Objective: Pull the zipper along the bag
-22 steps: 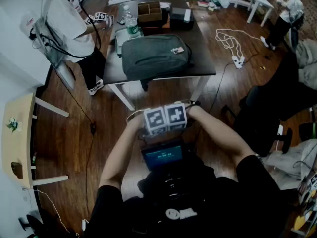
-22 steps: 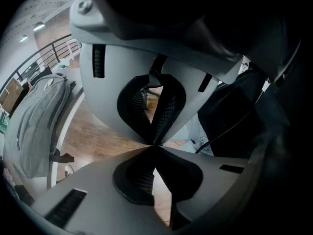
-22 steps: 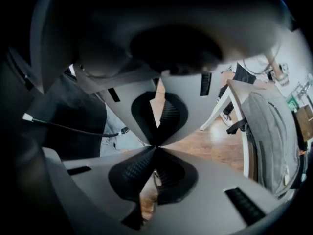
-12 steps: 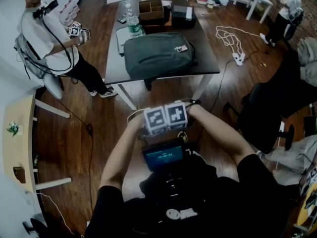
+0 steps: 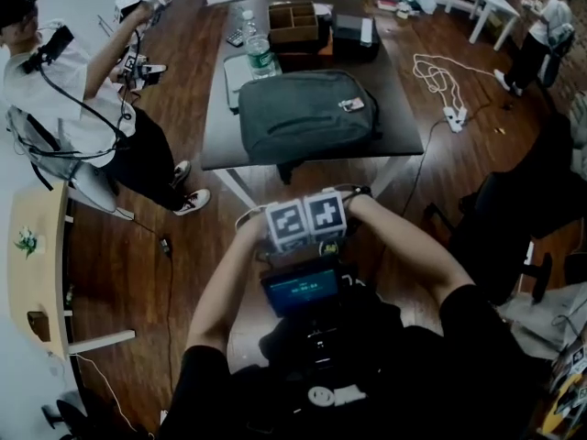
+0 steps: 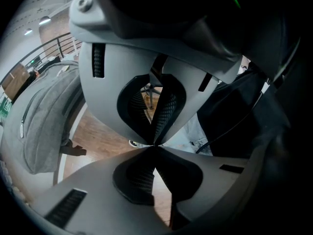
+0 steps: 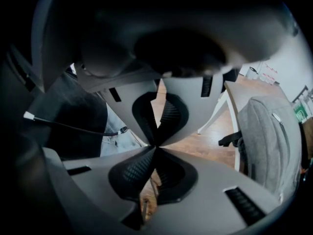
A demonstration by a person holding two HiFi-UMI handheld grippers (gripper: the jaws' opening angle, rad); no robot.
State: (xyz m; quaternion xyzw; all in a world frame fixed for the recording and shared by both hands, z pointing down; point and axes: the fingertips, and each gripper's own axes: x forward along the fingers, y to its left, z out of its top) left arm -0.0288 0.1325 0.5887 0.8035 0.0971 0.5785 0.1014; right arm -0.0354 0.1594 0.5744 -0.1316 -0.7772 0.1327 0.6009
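Head view. A clear strip of floor (image 5: 312, 192) lies at frame centre, just below the near edge of the table (image 5: 401, 99). The backpack (image 5: 307, 113) covers most of the near tabletop, leaving a bare margin along its right side. Behind it, at upper centre, a bottle (image 5: 260, 55), a wooden box (image 5: 293, 24) and a black box (image 5: 356, 37) crowd the far end. A standing person (image 5: 83, 108) closes the upper-left approach. A cable (image 5: 438, 73) lies loose on the floor at upper right, and a dark chair (image 5: 527, 214) stands at right.

The bag (image 5: 307, 115) was grey, the table (image 5: 401, 108) dark, the floor (image 5: 138, 273) brown wood-grain, the cubes (image 5: 326, 214) black-and-white squared.
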